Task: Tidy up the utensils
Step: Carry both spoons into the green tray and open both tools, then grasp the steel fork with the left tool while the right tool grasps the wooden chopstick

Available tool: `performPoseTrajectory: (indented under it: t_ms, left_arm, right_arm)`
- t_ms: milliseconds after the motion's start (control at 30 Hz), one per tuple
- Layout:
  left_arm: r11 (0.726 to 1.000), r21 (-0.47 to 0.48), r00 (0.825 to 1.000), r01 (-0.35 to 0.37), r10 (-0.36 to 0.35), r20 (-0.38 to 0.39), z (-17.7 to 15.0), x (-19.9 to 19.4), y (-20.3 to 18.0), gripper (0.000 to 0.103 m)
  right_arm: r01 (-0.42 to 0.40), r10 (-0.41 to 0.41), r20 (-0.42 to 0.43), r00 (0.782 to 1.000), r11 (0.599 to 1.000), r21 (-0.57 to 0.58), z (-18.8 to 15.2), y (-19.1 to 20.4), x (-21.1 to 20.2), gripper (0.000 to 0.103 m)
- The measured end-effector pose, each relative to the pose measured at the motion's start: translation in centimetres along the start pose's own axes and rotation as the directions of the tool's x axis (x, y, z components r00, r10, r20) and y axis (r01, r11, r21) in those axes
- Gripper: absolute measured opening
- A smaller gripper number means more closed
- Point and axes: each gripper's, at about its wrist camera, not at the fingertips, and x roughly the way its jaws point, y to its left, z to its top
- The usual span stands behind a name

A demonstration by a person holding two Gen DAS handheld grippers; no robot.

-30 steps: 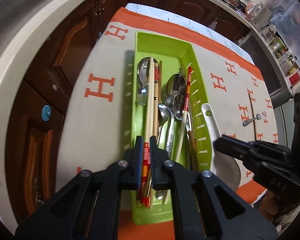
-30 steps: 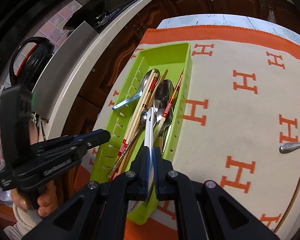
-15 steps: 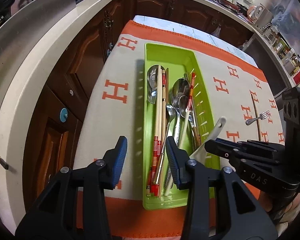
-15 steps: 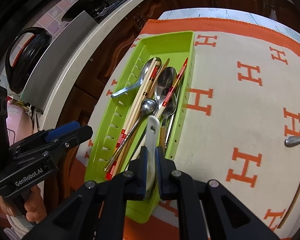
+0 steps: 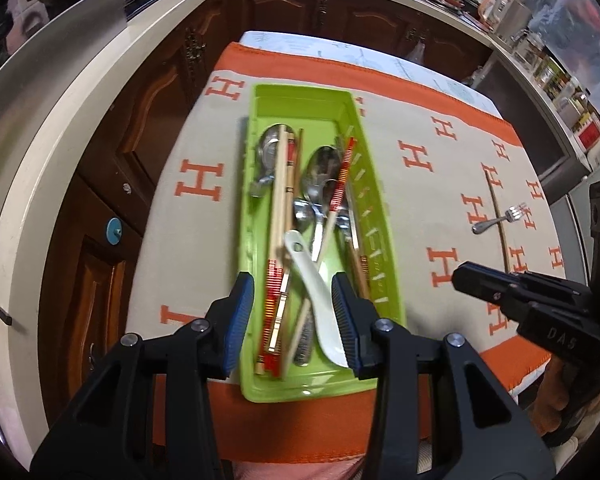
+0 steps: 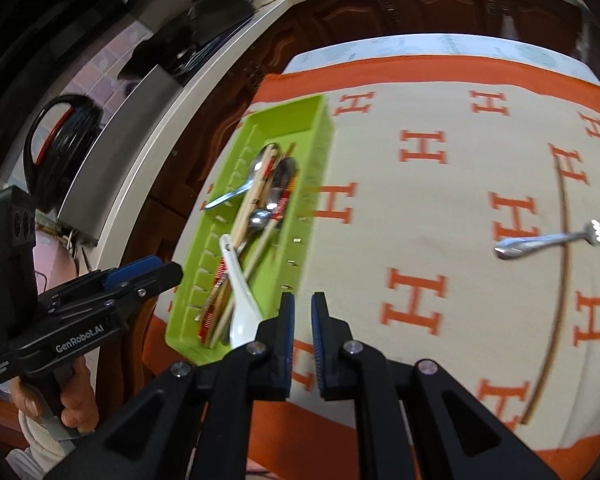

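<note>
Left wrist view looks down on a green tray (image 5: 320, 384) lying lengthwise away from the camera on a beige cloth (image 5: 420, 200) with orange H letters. The left gripper (image 5: 294, 316) hangs over the tray's near end with its blue-padded fingers spread wide and nothing between them. A white ceramic spoon (image 5: 316, 296) lies inside the tray, its long axis slightly diagonal, bowl at the near end and handle pointing away toward the left. Beside it lie paired chopsticks (image 5: 278, 216) with red-banded ends and several metal spoons (image 5: 324, 168), all running roughly along the tray's length.

On the cloth well to the right, a fork (image 5: 500, 218) lies across a single dark chopstick (image 5: 498, 216), tines pointing right.

From the right wrist view, the right gripper (image 6: 302, 308) sits just right of the tray's near corner, fingers narrowly parted and holding nothing; motion blur softens this view, so the gap may be slightly misjudged. The left gripper's body reads "GenRobot.AI", and the right one carries "DAS".
</note>
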Motion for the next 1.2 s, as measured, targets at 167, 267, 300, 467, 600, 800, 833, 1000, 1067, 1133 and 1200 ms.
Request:
performPoseTrajectory:
  t_ms: [167,267,300,467,600,800,833,1000,1067,1133,1200]
  left_arm:
    - [0.999,0.045,1.0,0.01,-0.01,-0.001,-0.1,-0.4,-2.7,0.037]
    - [0.997,0.079,1.0,0.021,-0.021,-0.003,-0.3,-0.5,-4.8,0.037]
    - [0.996,0.09,1.0,0.026,-0.025,-0.005,-0.3,-0.5,-5.6,0.037]
    - [0.987,0.153,0.998,0.055,-0.055,-0.004,-0.2,-0.6,-9.5,0.037]
    - [0.976,0.196,0.996,0.093,-0.092,-0.012,0.0,-0.3,-12.7,0.037]
    - [0.957,0.258,0.991,0.132,-0.12,-0.062,0.3,2.0,-17.1,0.038]
    - [0.955,0.264,0.99,0.135,-0.12,-0.071,0.3,2.5,-17.7,0.038]
    - [0.943,0.297,0.986,0.151,-0.12,-0.119,1.0,5.7,-20.5,0.038]
    - [0.933,0.327,0.985,0.149,-0.112,-0.129,1.5,7.0,-21.7,0.038]
    - [0.921,0.361,0.986,0.145,-0.103,-0.134,2.1,8.1,-23.0,0.038]
    - [0.904,0.401,0.986,0.146,-0.102,-0.13,2.7,9.0,-24.3,0.038]
  right_arm:
    - [0.024,-0.027,0.043,0.999,0.997,0.072,-1.1,-3.6,-2.7,0.009]
    - [0.046,-0.055,0.076,0.996,0.992,0.117,-1.9,-5.8,-4.2,0.009]
    - [0.048,-0.059,0.081,0.995,0.991,0.129,-2.0,-6.3,-4.5,0.009]
    - [0.054,-0.08,0.113,0.99,0.975,0.217,-3.2,-10.1,-6.7,0.009]
    - [0.06,-0.099,0.13,0.987,0.958,0.279,-4.0,-12.7,-8.0,0.01]
    - [0.06,-0.11,0.138,0.984,0.944,0.324,-4.9,-15.1,-8.8,0.01]
    - [0.058,-0.108,0.138,0.985,0.942,0.33,-5.0,-15.3,-8.8,0.01]
    - [0.05,-0.101,0.126,0.987,0.932,0.359,-5.4,-17.0,-8.5,0.01]
    - [0.046,-0.096,0.119,0.988,0.929,0.368,-5.4,-17.5,-8.2,0.01]
    - [0.045,-0.093,0.113,0.989,0.926,0.374,-5.4,-18.1,-8.0,0.01]
    - [0.044,-0.091,0.108,0.99,0.924,0.38,-5.4,-18.4,-7.8,0.01]
